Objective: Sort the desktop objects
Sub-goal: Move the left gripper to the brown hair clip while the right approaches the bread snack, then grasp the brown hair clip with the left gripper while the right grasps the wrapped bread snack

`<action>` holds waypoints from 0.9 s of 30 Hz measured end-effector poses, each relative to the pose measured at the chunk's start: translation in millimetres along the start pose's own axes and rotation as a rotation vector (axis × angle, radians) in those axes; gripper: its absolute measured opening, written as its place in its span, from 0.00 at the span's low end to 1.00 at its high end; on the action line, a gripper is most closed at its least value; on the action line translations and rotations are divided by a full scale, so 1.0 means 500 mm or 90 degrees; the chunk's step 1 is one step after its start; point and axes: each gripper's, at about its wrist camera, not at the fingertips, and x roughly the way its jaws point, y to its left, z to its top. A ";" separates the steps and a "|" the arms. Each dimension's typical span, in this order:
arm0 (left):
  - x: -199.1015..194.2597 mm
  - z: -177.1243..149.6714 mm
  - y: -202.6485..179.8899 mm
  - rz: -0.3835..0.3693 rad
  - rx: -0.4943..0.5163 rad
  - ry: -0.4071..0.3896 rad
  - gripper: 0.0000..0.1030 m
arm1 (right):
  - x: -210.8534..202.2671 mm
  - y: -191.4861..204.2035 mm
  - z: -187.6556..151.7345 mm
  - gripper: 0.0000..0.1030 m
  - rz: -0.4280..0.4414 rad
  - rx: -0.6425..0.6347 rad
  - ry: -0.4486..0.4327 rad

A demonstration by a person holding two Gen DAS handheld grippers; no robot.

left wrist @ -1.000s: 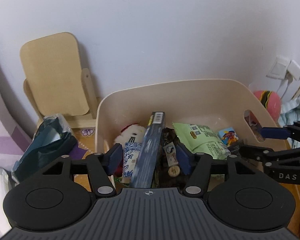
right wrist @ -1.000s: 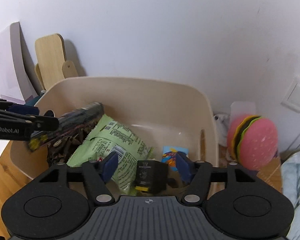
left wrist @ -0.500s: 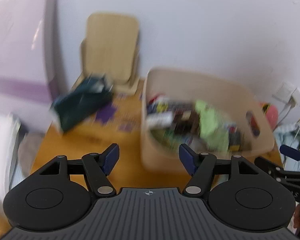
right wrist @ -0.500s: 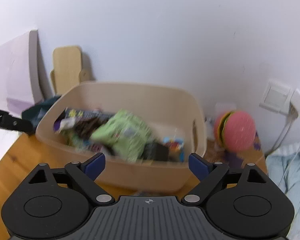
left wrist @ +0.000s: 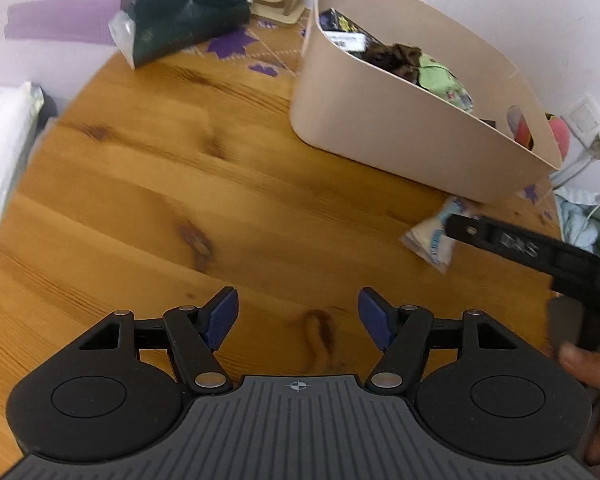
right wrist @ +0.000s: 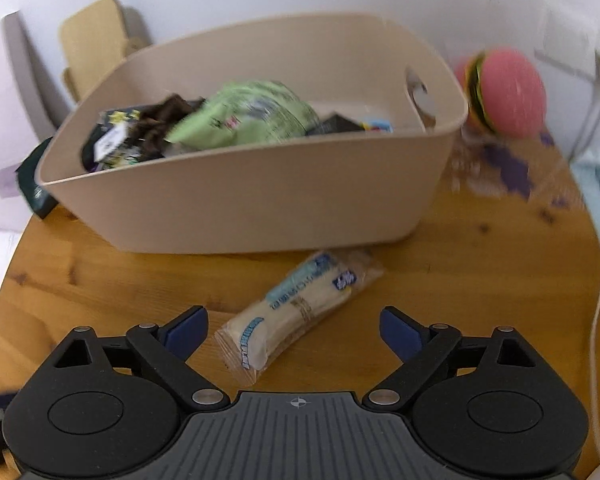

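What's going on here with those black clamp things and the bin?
A person is tidying a wooden table with two handheld grippers. The beige bin already holds snack packs and other items. The right gripper, jaws open and empty, points at a wrapped snack lying before the bin. The left gripper is open over bare wood.

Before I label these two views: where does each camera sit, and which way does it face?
Left wrist: on the left gripper, angled down at the wooden table; own open fingers, the right gripper's arm and a hand show.
Right wrist: on the right gripper, angled down at a snack packet; own open fingers show.
Shared: the beige bin, packet, table.
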 end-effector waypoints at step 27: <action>0.090 -0.045 -0.042 0.037 0.093 0.061 0.19 | 0.064 -0.001 -0.030 0.35 -0.043 -0.079 0.045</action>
